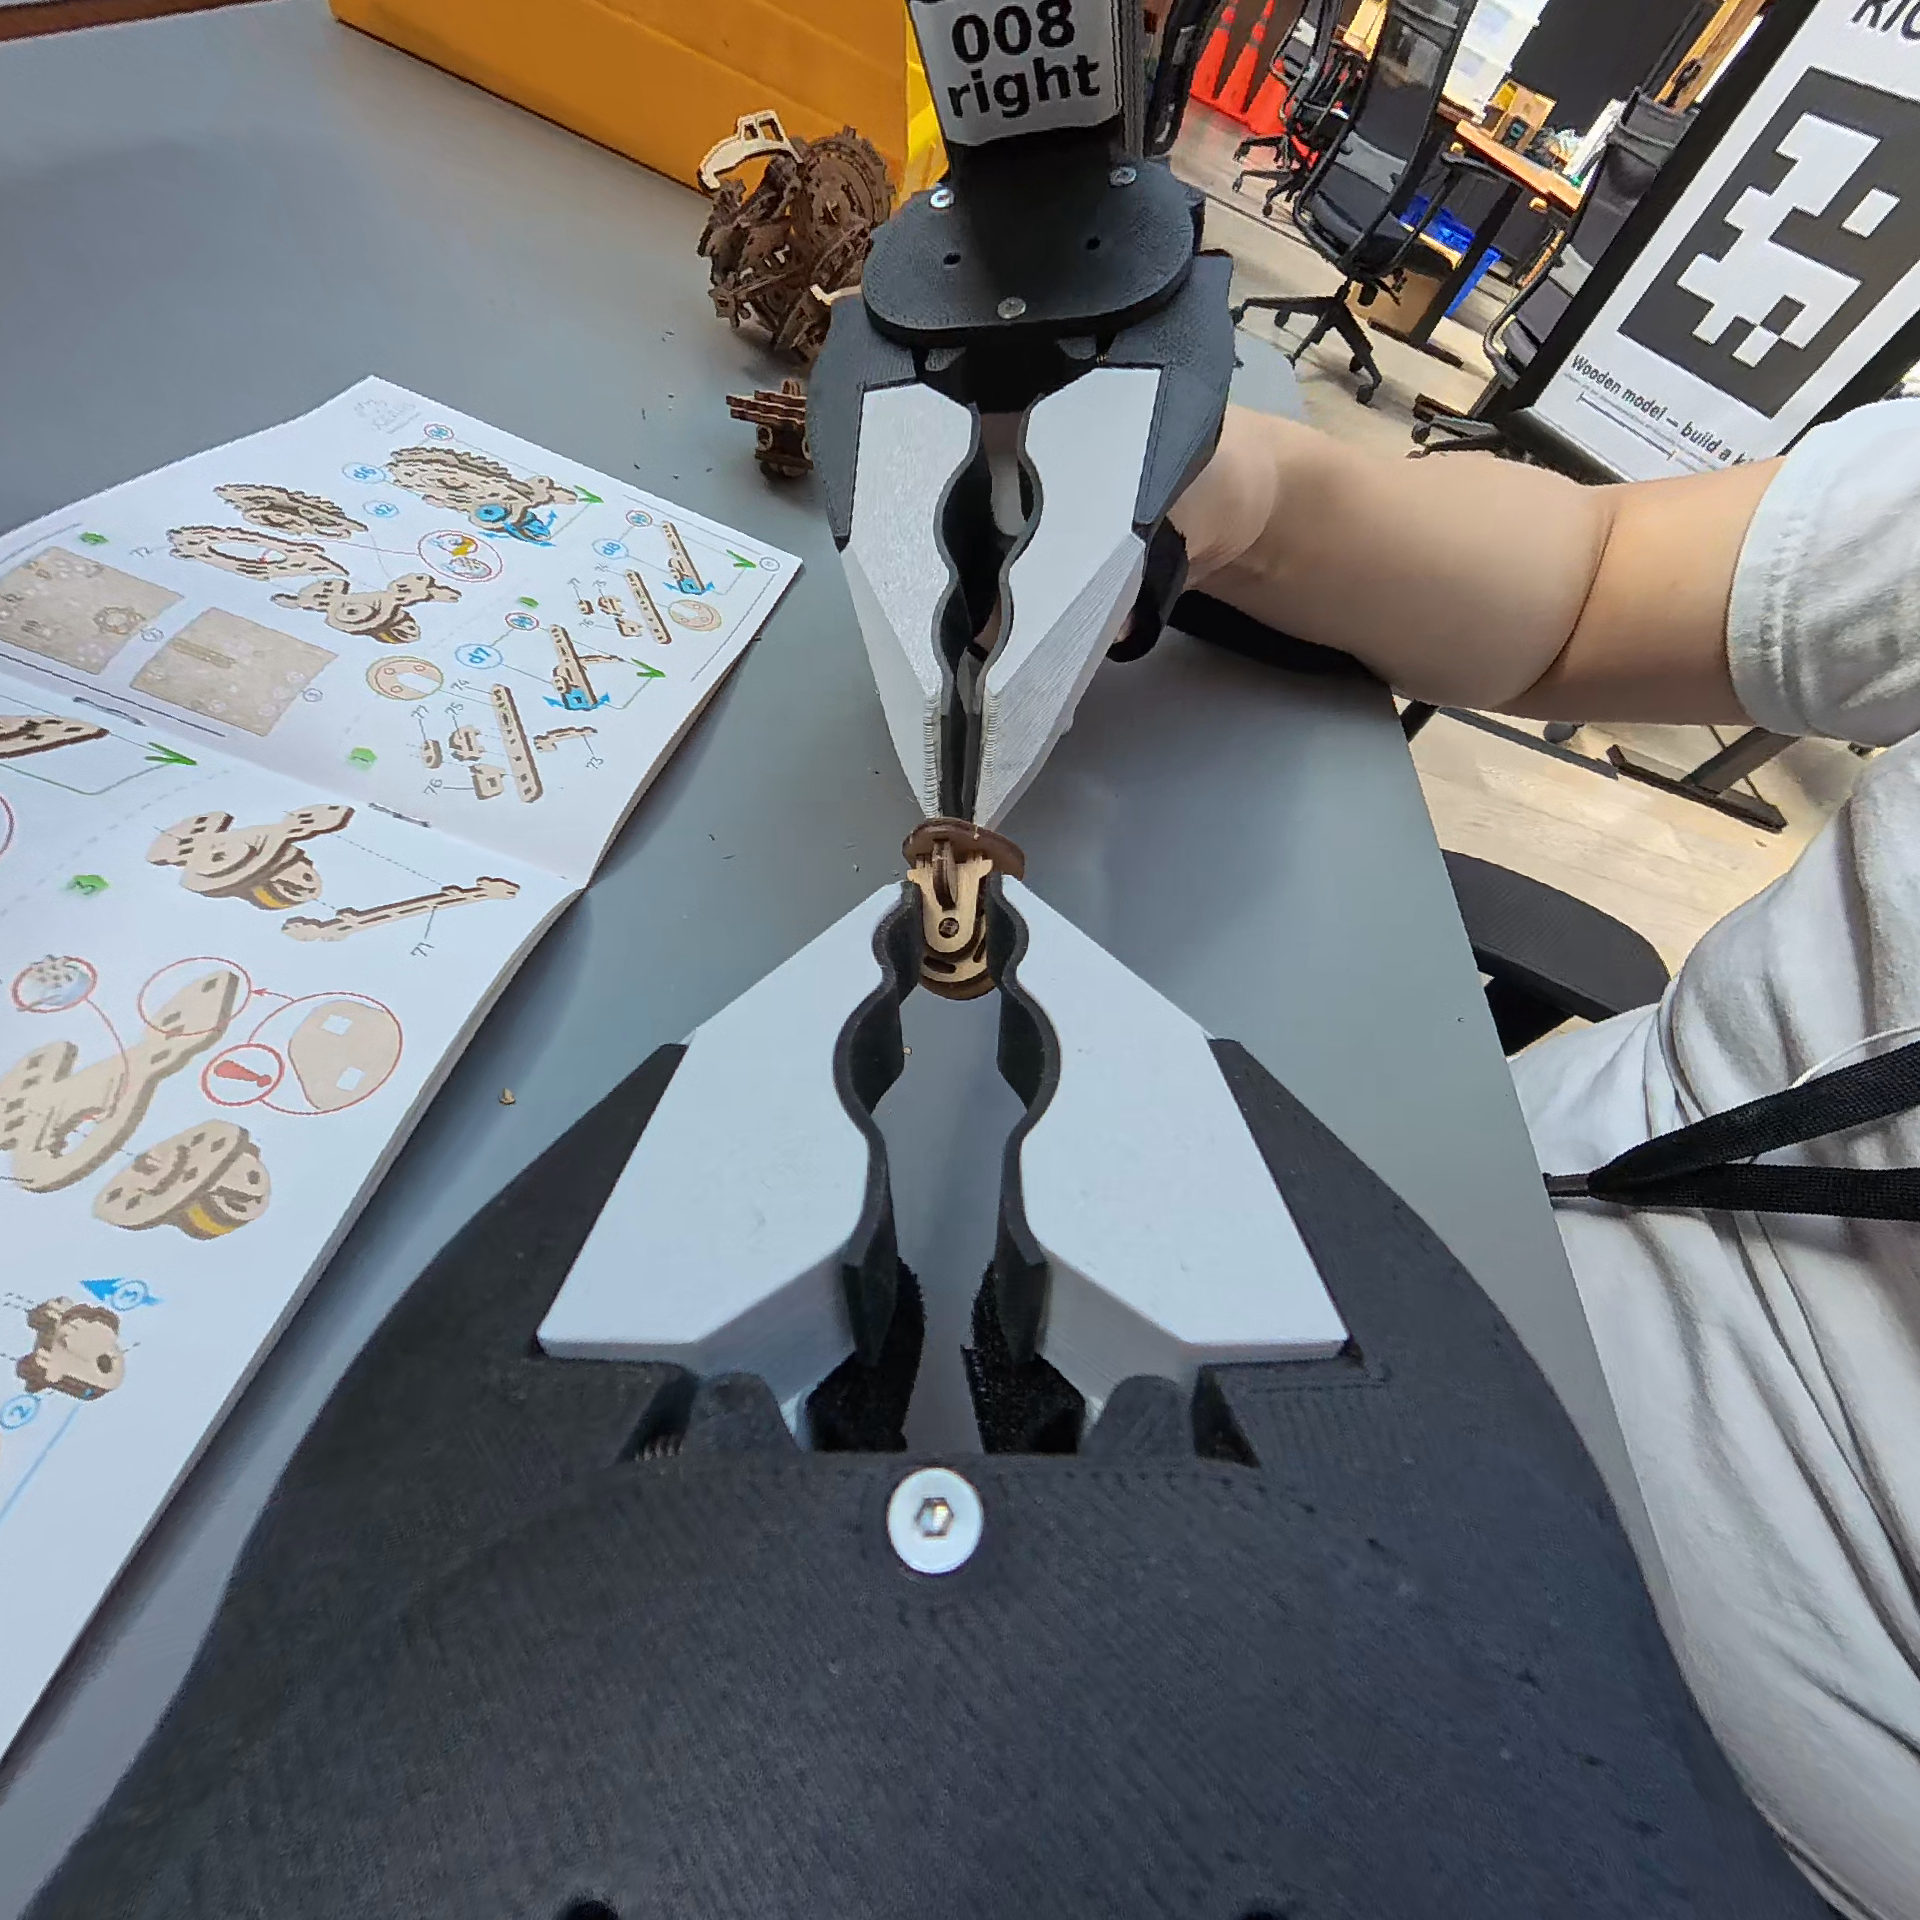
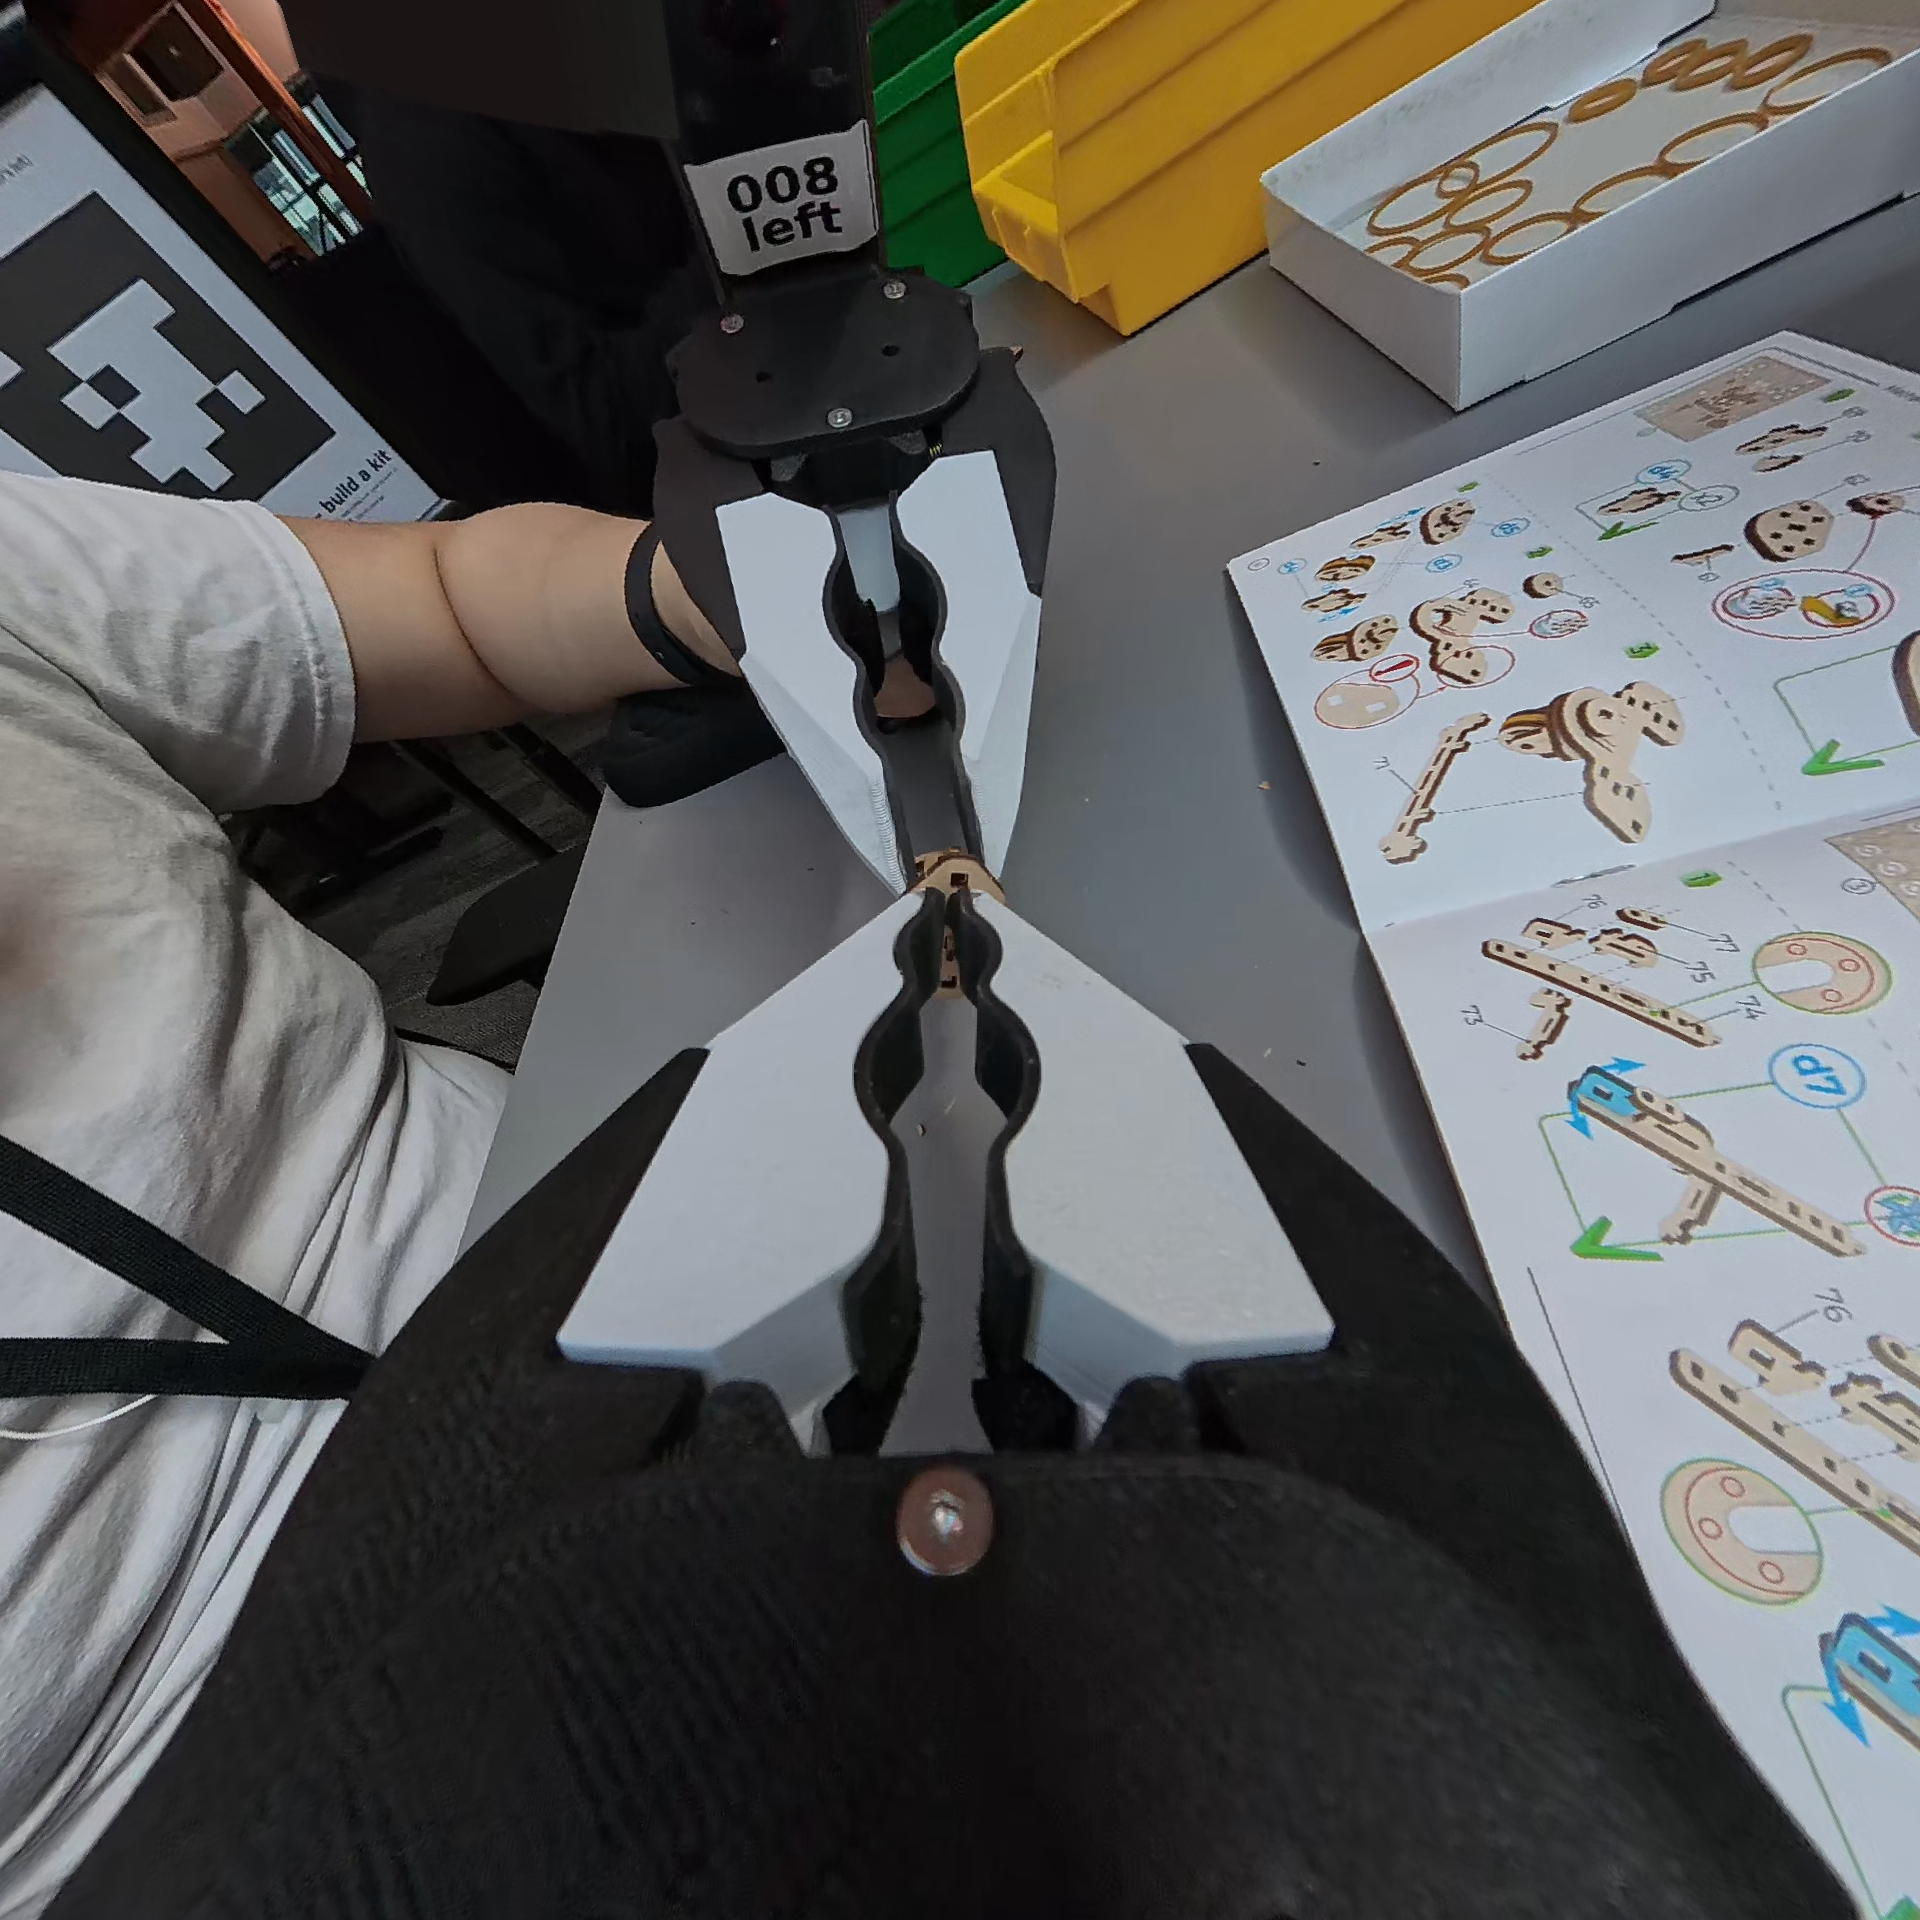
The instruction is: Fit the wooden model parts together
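while the two tools meet tip to tip above the grey table (image 1: pixel 1195 935), the left hand-held gripper (image 1: pixel 948 920) is clenched on a small pale wooden piece (image 1: pixel 948 935) with a dark hole in its face, pinched between the foremost notches of its black-lined fingers (image 1: pixel 790 1122). the right hand-held gripper (image 1: pixel 961 810) comes at it from the opposite side, its white fingers nearly together; it touches a darker brown disc-shaped part (image 1: pixel 961 844) seated on top of the pale piece, though whether it truly grips that disc or only presses on it cannot be told. from the right wrist view the same joined piece (image 2: pixel 951 871) sits just past the tips of the right hand-held gripper (image 2: pixel 945 914), caught at the end of the left hand-held gripper (image 2: pixel 940 857). all this happens near the table edge closest to the person, whose bare forearm (image 1: pixel 1455 592) and white shirt (image 1: pixel 1766 1351) lie along that side. an open instruction booklet (image 1: pixel 312 831) is spread flat farther in from that edge. beyond it, towards the far edge, rest a dark brown assembled gear cluster (image 1: pixel 795 239) and a smaller brown sub-assembly (image 1: pixel 779 426). at the far corner stand a yellow bin (image 2: pixel 1143 156), a green bin (image 2: pixel 925 156) and a white box (image 2: pixel 1558 260) holding sheets of cut wooden rings.
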Motion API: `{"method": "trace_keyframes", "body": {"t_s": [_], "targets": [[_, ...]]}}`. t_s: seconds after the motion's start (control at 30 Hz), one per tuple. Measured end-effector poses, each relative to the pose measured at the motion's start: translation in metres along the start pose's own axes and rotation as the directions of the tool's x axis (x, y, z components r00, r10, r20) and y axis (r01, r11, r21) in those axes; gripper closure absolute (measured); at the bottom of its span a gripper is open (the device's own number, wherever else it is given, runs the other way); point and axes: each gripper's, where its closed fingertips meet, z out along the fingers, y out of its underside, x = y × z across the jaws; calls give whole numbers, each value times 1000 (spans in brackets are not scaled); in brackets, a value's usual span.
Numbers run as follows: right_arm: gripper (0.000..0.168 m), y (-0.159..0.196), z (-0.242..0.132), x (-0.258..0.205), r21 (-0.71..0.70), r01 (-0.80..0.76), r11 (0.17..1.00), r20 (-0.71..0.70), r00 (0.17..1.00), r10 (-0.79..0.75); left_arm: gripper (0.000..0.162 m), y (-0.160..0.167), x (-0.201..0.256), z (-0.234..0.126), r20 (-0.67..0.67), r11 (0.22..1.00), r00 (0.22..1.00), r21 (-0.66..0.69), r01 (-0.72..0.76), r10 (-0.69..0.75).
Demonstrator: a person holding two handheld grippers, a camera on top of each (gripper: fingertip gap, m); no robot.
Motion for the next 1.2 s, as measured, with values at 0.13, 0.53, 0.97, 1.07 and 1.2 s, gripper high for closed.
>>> {"method": "trace_keyframes", "body": {"t_s": [0.13,0.53,0.97,1.07,1.2], "targets": [[168,-1,0,-3,8,26,1000,8,1000,-26,152,-1,2,0,2,999,999,5,-35,35],[167,0,-3,-1,-19,53,998,-26,998,-54,153,5,6,7,-16,999,1000,-41,-28,27],[155,13,-30,29,-164,95,982,-175,977,-123,153,15,-3,7,29,994,1000,-107,1,2],[155,11,-45,42,-186,120,975,-258,952,-166,153,18,-2,8,21,992,1000,-127,9,-6],[156,3,-35,13,-116,161,980,-95,981,-172,153,19,0,9,25,991,999,-133,-24,28]]}}
